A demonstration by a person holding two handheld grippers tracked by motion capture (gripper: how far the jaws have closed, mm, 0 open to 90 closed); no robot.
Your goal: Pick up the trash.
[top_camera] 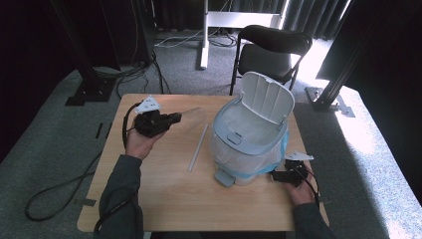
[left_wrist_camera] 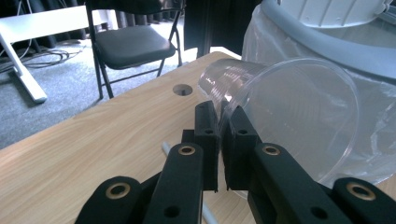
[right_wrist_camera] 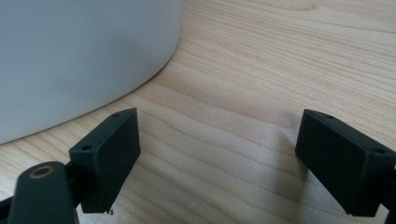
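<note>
In the high view, the left gripper holds a clear plastic cup on its side above the far left part of the wooden table. The cup's long axis runs left to right, with its closed bottom pointing toward the bin, which stands just to the right with its lid tipped up and a clear bag lining it. The open mouth of the bin lies to the right of the cup and a little higher, so the left hand is far the nearer one for dropping it in. A pale straw lies flat on the table between cup and bin. The right gripper rests low beside the bin's base, at the near right.

In the left gripper view, the jaws are clamped on the cup's rim, one jaw inside and one outside. The bin's grey rim rises just behind the cup; its opening is cut off at the top edge.

In the right gripper view, the jaws stand wide apart over bare wood with nothing between them, and the bin's pale wall curves close by on the left. Whether it touches the gripper is hard to tell.
</note>
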